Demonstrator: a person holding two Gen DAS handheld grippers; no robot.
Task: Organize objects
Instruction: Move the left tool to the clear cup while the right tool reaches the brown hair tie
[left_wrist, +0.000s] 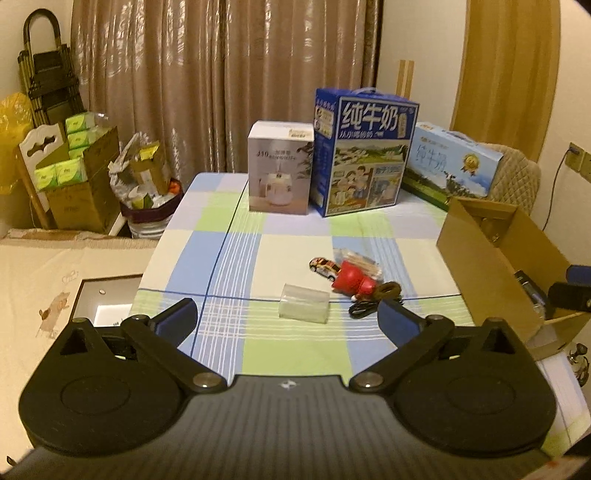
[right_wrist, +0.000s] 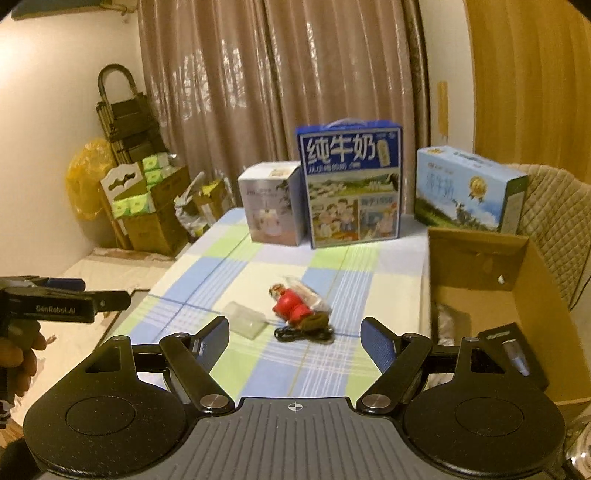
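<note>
Checked cloth (left_wrist: 295, 354) in blue, green and cream covered the table. Left gripper (left_wrist: 286, 321) hung above the near edge, jaws spread wide, nothing between them. Right gripper (right_wrist: 295, 338) likewise gaped wide and empty. From the left wrist view, a clear box (left_wrist: 304, 303) lay at 12 o'clock just past the fingertips. Toy car (left_wrist: 325, 266), red figure (left_wrist: 351, 280), plastic packet (left_wrist: 360, 262) and black cable (left_wrist: 364, 308) sat bunched together at 1 o'clock, touching one another, just beside the clear box. An open carton (left_wrist: 487, 266) stood at 3 o'clock on the table's right edge, something dark inside, too blurred to identify. Three printed boxes lined the far edge at 12 o'clock: white box (left_wrist: 280, 171), blue milk case (left_wrist: 364, 151), pale milk case (left_wrist: 452, 166). A hand (right_wrist: 16, 354) showed at 9 o'clock in the right wrist view, holding the left gripper's grip.
</note>
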